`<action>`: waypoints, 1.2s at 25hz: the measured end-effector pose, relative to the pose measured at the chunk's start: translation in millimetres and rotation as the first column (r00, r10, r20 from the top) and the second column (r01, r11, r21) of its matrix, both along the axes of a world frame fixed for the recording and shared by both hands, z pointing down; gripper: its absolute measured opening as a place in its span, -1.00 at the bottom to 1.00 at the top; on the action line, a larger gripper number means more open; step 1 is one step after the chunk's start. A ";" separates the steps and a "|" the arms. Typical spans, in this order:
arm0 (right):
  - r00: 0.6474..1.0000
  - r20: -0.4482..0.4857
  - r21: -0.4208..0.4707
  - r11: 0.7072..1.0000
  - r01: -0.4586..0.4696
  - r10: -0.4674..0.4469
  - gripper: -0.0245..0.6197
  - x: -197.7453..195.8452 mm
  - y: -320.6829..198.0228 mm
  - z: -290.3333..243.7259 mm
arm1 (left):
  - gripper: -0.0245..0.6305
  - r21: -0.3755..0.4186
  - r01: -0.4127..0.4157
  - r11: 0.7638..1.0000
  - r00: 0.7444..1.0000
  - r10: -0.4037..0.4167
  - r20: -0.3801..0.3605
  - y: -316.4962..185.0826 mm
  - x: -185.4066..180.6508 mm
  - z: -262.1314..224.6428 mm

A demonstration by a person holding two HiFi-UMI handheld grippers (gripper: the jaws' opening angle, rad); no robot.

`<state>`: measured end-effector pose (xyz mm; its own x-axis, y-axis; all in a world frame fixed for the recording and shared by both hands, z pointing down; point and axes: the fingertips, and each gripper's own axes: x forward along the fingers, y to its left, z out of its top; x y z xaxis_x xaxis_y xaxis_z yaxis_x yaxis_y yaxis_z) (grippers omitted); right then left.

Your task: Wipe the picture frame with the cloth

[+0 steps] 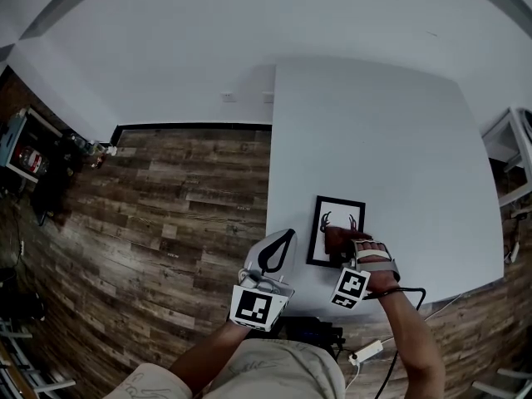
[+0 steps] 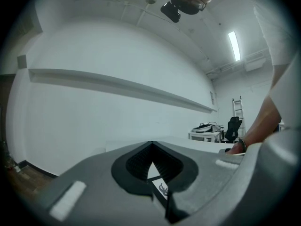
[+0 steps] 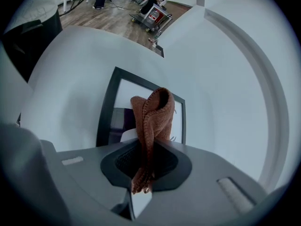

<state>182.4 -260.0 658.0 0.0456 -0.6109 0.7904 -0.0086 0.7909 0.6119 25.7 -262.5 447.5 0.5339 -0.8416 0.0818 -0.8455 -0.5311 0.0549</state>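
Note:
A black picture frame (image 1: 319, 220) with a white print lies flat near the front edge of the white table (image 1: 391, 140). My right gripper (image 1: 342, 241) is shut on a brown cloth (image 3: 153, 117), and the cloth (image 1: 338, 238) rests on the frame's lower right part. In the right gripper view the frame (image 3: 107, 102) lies right under the cloth. My left gripper (image 1: 278, 250) hovers at the table's left front edge, beside the frame, jaws shut with nothing between them (image 2: 153, 161). A corner of the frame (image 2: 162, 187) shows past its jaws.
Wooden floor (image 1: 166, 214) lies left of the table. A power strip (image 1: 366, 353) and cables lie on the floor below the table's front edge. A white shelf unit (image 1: 511, 152) stands at the right. Cluttered carts (image 1: 33, 152) stand at the far left.

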 end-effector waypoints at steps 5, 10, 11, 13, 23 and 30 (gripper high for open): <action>1.000 0.000 -0.021 1.000 0.007 -0.007 -0.74 -1.4 18.5 -0.4 | -0.92 -0.006 -0.015 1.000 1.000 0.014 -0.005 2.4 5.7 1.6; 1.000 -0.001 -0.034 0.999 0.011 -0.011 -0.74 -3.5 35.1 -0.4 | -0.92 0.018 -0.017 1.000 1.000 0.017 -0.020 4.5 7.4 0.8; 1.000 0.002 -0.037 0.999 0.007 -0.007 -0.74 -4.0 37.7 -0.3 | -0.92 0.015 -0.015 1.000 1.000 0.016 -0.021 5.1 7.3 1.4; 1.000 0.010 -0.046 0.999 -0.002 0.003 -0.74 -5.4 42.9 -0.5 | -0.92 0.010 -0.012 1.000 1.000 0.012 -0.024 5.8 7.5 3.4; 1.000 0.014 -0.064 0.998 -0.018 0.019 -0.73 -10.2 65.3 -4.6 | -0.92 -0.004 -0.016 1.000 0.999 0.016 -0.051 6.1 10.7 7.3; 0.999 0.028 -0.064 0.998 -0.027 0.029 -0.73 -12.3 76.0 -6.5 | -0.92 0.043 -0.016 0.999 0.998 0.019 -0.062 4.8 11.8 3.5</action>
<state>170.1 -184.0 651.5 0.0387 -0.5579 0.8290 -0.0482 0.8276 0.5592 37.6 -257.7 451.0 0.5516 -0.8340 0.0123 -0.8317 -0.5488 0.0839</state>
